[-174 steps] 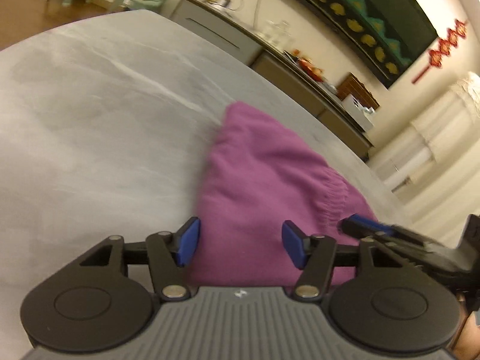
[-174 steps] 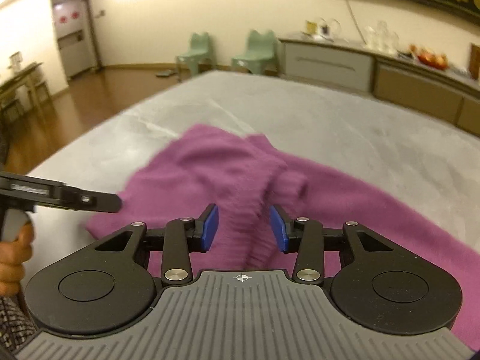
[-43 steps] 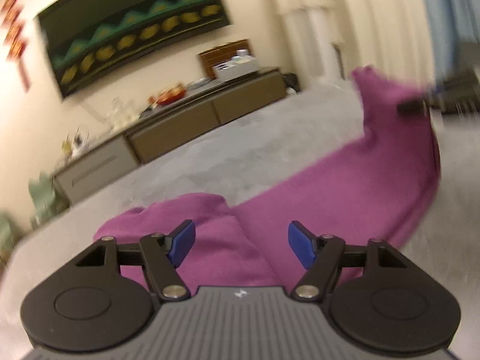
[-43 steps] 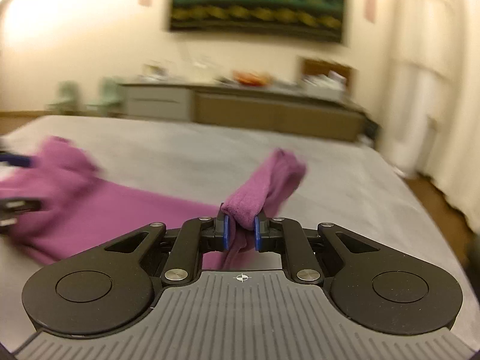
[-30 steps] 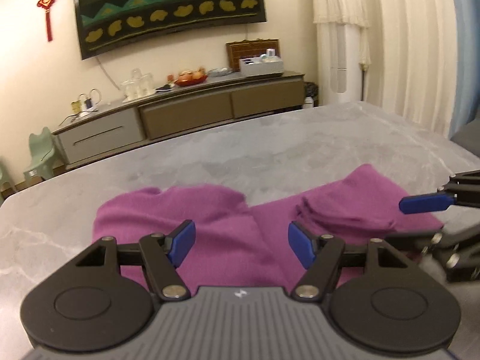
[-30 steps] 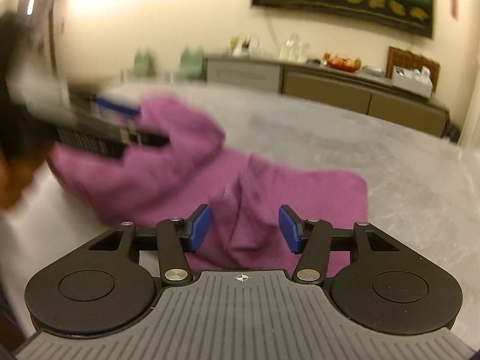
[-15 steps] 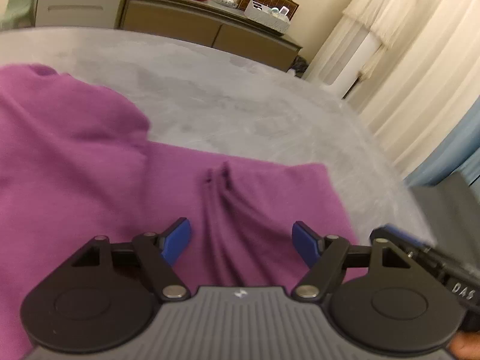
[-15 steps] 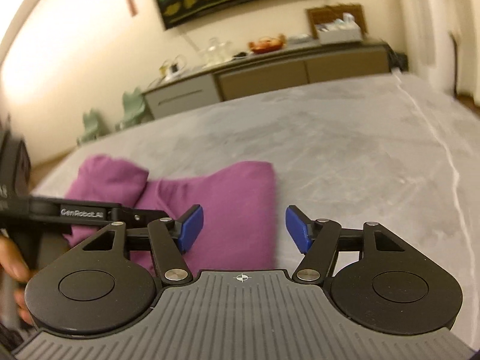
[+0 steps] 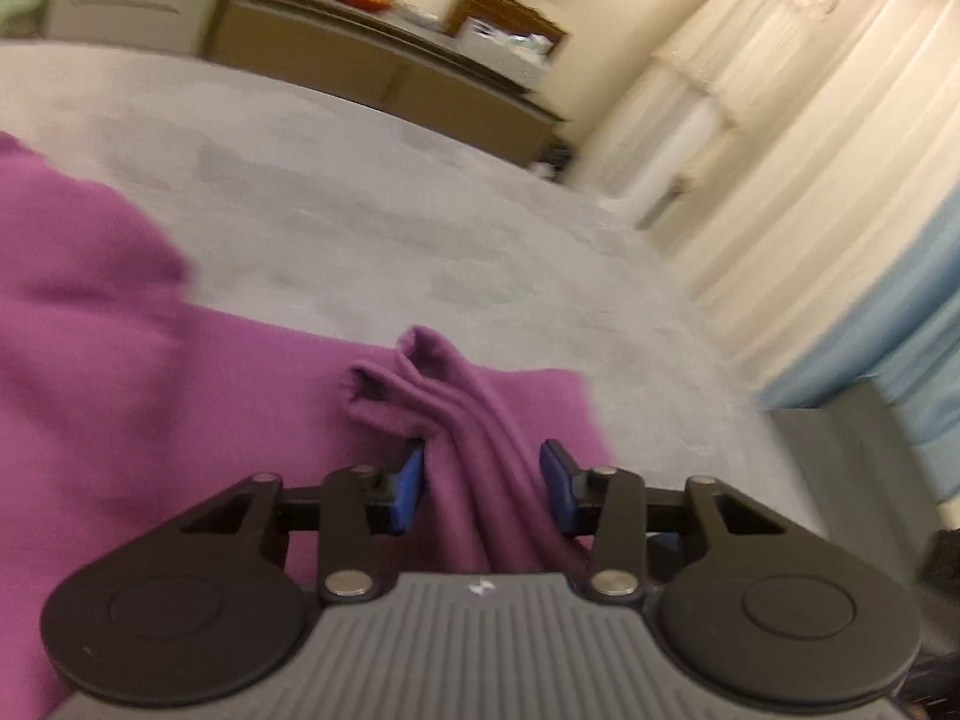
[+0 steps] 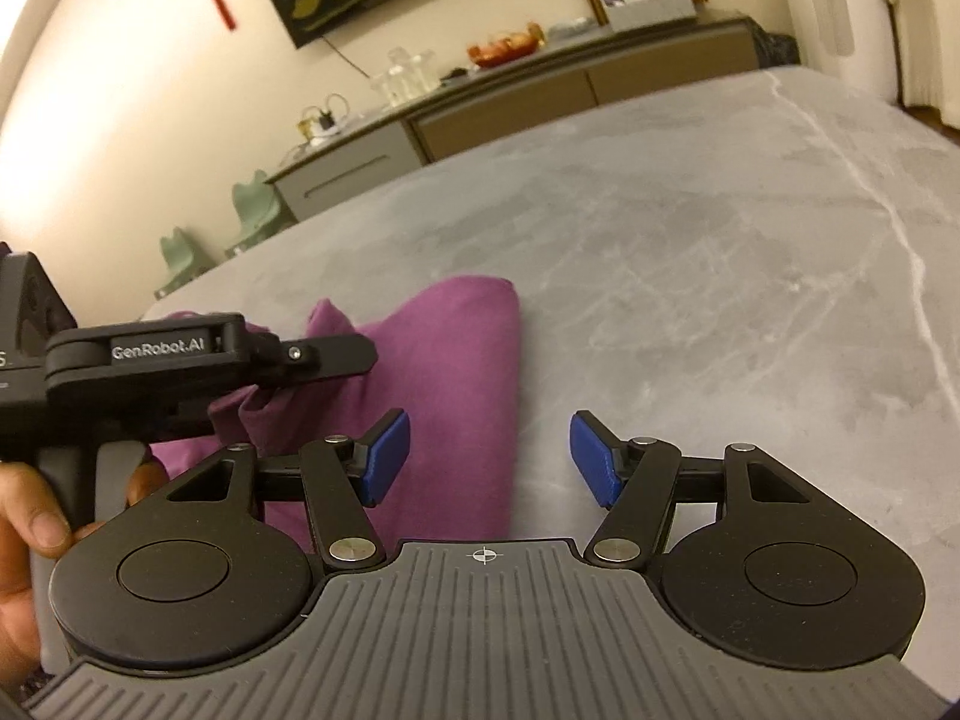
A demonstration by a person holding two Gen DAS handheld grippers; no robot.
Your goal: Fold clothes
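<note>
A purple garment (image 9: 150, 372) lies partly folded on the grey table (image 9: 372, 228). A bunched sleeve (image 9: 456, 420) lies on top of it and runs between the blue pads of my left gripper (image 9: 482, 487), whose jaws stand partly closed around it with gaps at both sides. My right gripper (image 10: 489, 461) is wide open and empty above the garment's right edge (image 10: 456, 372). The left gripper (image 10: 324, 360) also shows in the right wrist view, over the garment.
The grey marbled table (image 10: 720, 276) stretches far to the right. A long sideboard (image 10: 540, 96) with bottles and fruit stands by the back wall. Green chairs (image 10: 252, 210) stand behind the table. Curtains (image 9: 810, 150) hang at the right.
My left gripper has moved forward over the bunched sleeve and its jaws have narrowed around it. My right gripper stays open and has shifted slightly right along the garment's edge.
</note>
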